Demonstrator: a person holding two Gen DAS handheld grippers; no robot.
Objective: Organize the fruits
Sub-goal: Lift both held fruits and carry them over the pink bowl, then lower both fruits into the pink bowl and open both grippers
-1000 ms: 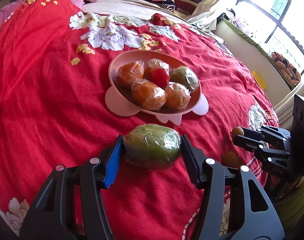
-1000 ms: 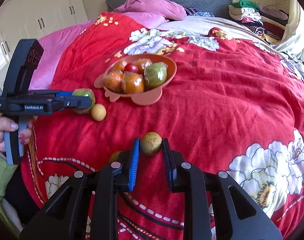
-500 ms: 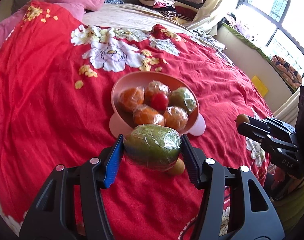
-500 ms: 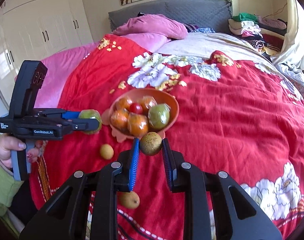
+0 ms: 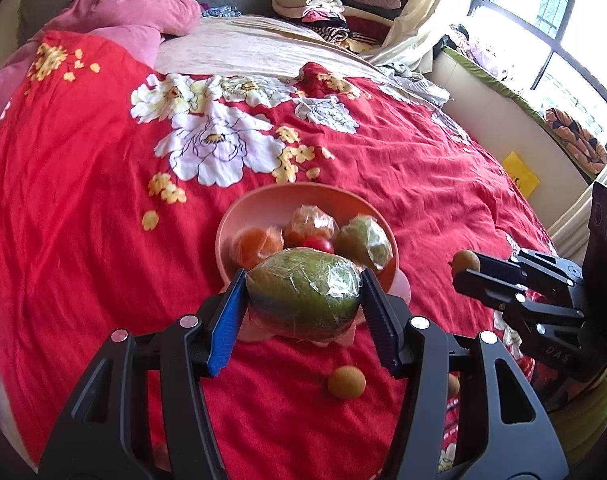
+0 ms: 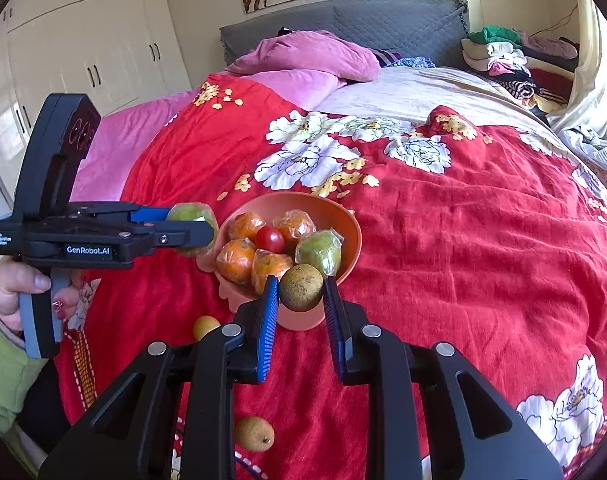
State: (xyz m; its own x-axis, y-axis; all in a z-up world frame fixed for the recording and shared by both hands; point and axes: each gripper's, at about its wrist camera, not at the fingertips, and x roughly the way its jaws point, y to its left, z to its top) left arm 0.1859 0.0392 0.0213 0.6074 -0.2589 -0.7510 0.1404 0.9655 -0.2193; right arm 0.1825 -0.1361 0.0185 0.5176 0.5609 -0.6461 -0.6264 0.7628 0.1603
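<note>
1. I am pinching a big oval green fruit (image 5: pixel 304 293), wrapped in crinkly clear film, with my left tool (image 5: pixel 303 300); its ribbed pads, one blue and one black, are pressing both ends.
2. I am holding that fruit up in front of the smooth pink bowl (image 5: pixel 239 216), at its near rim.
3. My right tool (image 6: pixel 301 300) is gripping a small round fruit (image 6: pixel 301 287) with dull, speckled brown-green skin, above the bowl's near edge.
4. The bowl is sitting on the rumpled red bedspread (image 5: pixel 83 200) printed with white flowers, and it is carrying film-wrapped oranges (image 6: pixel 245 226), a wrapped green fruit (image 6: pixel 318 251) and a glossy red tomato (image 6: pixel 270 239).
5. Two small tan round fruits (image 6: pixel 254 434) are lying loose on the bedspread near me, one just beside the bowl's scalloped foot.
6. A pink pillow (image 6: pixel 303 54) is lying at the quilted grey headboard (image 6: pixel 383 24).
</note>
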